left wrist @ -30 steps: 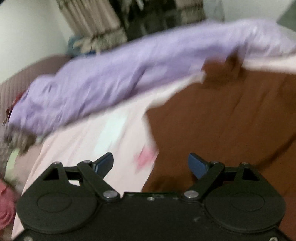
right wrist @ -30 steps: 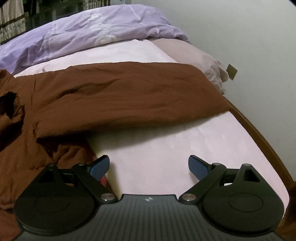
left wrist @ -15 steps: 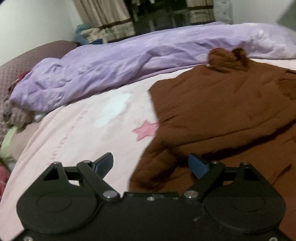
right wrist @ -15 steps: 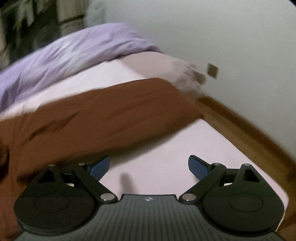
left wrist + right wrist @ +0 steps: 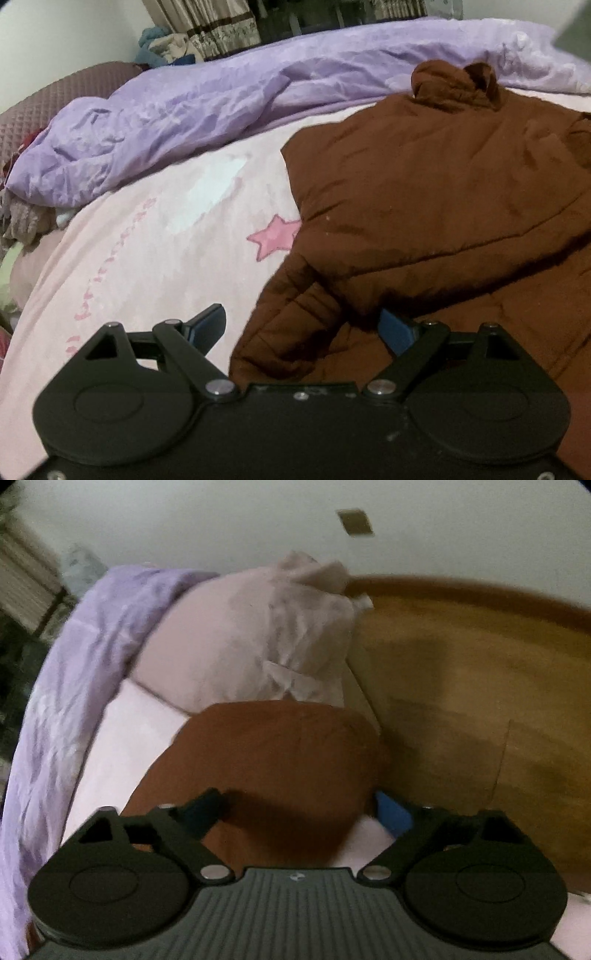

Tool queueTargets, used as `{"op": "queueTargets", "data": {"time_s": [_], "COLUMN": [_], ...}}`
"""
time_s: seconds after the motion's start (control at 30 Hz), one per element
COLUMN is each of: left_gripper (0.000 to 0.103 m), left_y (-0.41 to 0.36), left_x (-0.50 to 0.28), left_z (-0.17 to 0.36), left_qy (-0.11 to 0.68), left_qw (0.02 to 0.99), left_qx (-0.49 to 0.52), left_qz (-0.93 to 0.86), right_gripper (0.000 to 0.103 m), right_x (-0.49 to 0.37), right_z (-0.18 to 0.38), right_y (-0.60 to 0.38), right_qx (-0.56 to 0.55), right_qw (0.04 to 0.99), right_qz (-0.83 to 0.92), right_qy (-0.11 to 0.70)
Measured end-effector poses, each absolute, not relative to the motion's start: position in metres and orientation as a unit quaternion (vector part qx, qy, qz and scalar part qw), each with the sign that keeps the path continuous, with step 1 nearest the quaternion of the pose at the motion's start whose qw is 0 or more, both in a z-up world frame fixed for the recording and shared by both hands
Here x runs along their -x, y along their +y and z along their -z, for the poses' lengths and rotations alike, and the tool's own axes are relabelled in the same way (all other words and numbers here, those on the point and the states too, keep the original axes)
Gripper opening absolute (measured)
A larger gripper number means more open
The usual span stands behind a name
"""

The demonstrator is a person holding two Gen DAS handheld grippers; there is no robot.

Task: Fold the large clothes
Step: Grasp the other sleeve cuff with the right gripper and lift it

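With jaws spread, the left gripper [image 5: 301, 328] is straddling the brown jacket's [image 5: 436, 192] sleeve cuff [image 5: 280, 350], while the right gripper [image 5: 299, 810], likewise spread, is hanging over its hem by the bed's [image 5: 147, 258] wooden edge.

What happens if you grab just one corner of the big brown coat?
The brown coat would probably flop and trail, since it already lies creased. Its quilted padding suggests bulk, so one corner likely won't lift everything.

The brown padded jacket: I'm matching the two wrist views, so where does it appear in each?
Left wrist view: the brown padded jacket fills the right half, spread on the pink bed sheet.
Right wrist view: one end of it lies at lower centre, below the pale pink pillow.
Shared landmark: the crumpled purple duvet, beyond the jacket in the left wrist view, left in the right wrist view.
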State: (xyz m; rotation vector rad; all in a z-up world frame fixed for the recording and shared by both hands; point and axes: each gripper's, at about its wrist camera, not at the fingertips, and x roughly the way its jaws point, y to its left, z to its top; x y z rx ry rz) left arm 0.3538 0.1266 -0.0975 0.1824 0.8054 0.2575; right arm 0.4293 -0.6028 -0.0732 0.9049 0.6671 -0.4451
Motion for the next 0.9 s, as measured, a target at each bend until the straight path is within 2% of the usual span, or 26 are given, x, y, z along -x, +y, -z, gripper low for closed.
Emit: {"op": "queueTargets", "data": {"time_s": [0.03, 0.07, 0.13, 0.2, 0.33, 0.47, 0.53, 0.6, 0.7, 0.73, 0.77, 0.9], "left_gripper": [0.091, 0.091, 0.091, 0.09, 0.09, 0.09, 0.09, 0.09, 0.09, 0.09, 0.09, 0.09], "left_y": [0.126, 0.127, 0.127, 0.127, 0.126, 0.121, 0.118, 0.115, 0.114, 0.115, 0.115, 0.117], "left_x": [-0.354, -0.355, -0.355, -0.355, -0.356, -0.356, -0.356, -0.356, -0.354, -0.353, -0.351, -0.348], "left_z": [0.098, 0.097, 0.096, 0.094, 0.094, 0.095, 0.094, 0.092, 0.09, 0.089, 0.089, 0.086], "left_qy": [0.391, 0.391, 0.39, 0.39, 0.39, 0.388, 0.387, 0.384, 0.383, 0.384, 0.384, 0.384], "left_qw": [0.908, 0.907, 0.907, 0.907, 0.907, 0.908, 0.909, 0.911, 0.912, 0.912, 0.912, 0.912], "left_qx": [-0.088, -0.089, -0.092, -0.095, -0.097, -0.098, -0.1, -0.102, -0.098, -0.098, -0.099, -0.099], "left_qz": [-0.126, -0.127, -0.126, -0.126, -0.125, -0.119, -0.118, -0.114, -0.108, -0.106, -0.105, -0.104], "right_gripper": [0.06, 0.038, 0.023, 0.02, 0.02, 0.022, 0.023, 0.029, 0.05, 0.065, 0.072, 0.08], "right_x": [-0.434, -0.434, -0.423, -0.412, -0.391, -0.383, -0.389, -0.399, -0.399, -0.396, -0.393, -0.366], "right_z": [0.077, 0.079, 0.069, 0.05, 0.006, 0.003, 0.021, 0.047, 0.067, 0.062, 0.053, 0.025], "right_y": [-0.604, -0.605, -0.596, -0.575, -0.512, -0.437, -0.407, -0.38, -0.35, -0.34, -0.332, -0.339], "right_qx": [-0.429, -0.438, -0.428, -0.382, -0.302, -0.249, -0.231, -0.206, -0.159, -0.123, -0.097, -0.114], "right_qw": [0.822, 0.825, 0.846, 0.886, 0.938, 0.951, 0.947, 0.943, 0.952, 0.958, 0.96, 0.969], "right_qz": [0.213, 0.206, 0.205, 0.184, 0.086, 0.019, 0.001, 0.005, 0.008, 0.005, 0.002, 0.003], "right_qy": [0.307, 0.292, 0.241, 0.189, 0.148, 0.184, 0.222, 0.263, 0.26, 0.259, 0.264, 0.22]}}
